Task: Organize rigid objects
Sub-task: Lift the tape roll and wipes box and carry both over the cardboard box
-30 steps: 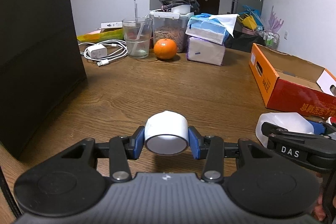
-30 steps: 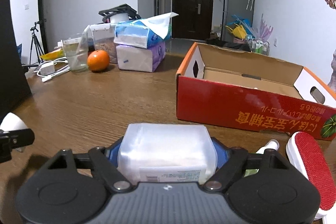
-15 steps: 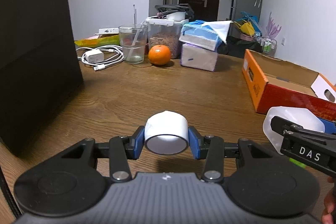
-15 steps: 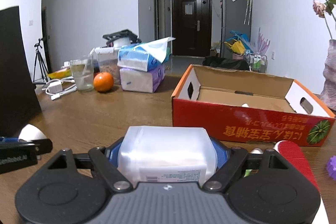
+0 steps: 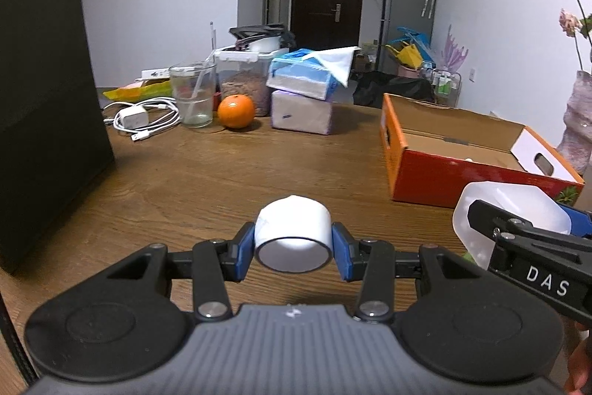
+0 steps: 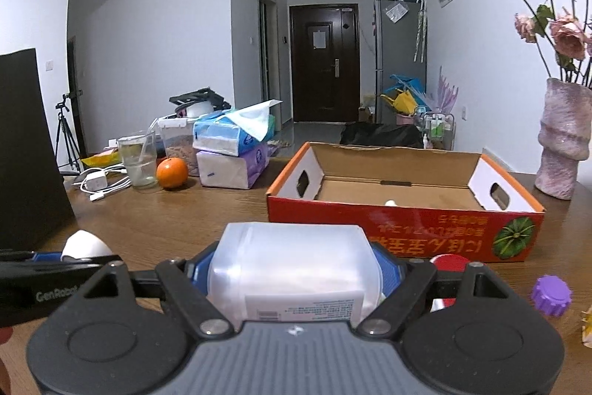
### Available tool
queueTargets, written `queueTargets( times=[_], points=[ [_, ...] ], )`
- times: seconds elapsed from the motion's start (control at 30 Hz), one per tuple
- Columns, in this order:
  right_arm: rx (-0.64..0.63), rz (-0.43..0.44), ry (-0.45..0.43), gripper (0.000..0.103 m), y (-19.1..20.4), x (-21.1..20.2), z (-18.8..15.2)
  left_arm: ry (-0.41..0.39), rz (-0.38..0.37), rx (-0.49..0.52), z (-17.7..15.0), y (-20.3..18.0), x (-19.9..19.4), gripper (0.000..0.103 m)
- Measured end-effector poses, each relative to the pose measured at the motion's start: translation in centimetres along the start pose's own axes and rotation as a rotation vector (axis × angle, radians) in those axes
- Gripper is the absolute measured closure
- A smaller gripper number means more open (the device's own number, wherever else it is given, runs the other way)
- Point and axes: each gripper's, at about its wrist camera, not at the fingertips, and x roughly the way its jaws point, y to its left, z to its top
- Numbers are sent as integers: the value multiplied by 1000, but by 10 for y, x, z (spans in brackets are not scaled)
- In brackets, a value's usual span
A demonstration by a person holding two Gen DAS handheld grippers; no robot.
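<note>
left gripper (image 5: 293,248): black linkages, blue pads, silver screws | right gripper (image 6: 295,274): same, "DAS" lettering

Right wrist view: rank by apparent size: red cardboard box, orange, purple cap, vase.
1. red cardboard box
2. vase
3. orange and purple cap: look about alike. The cap sits much nearer the camera, so I won't rank them.

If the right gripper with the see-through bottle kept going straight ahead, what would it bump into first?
Probably the red cardboard box. The right gripper, shut on the translucent bottle, points at the box's near wall across bare table. Depth is hard to judge; if held high enough, it might pass over the wall.
</note>
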Motion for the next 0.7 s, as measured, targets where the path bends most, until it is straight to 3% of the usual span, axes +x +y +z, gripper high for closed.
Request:
queueTargets(
  times=[0.7],
  points=[
    [35,-55,-78,22,-68,-38,9,-60,-74,93,14,-81,-22,59]
  ],
)
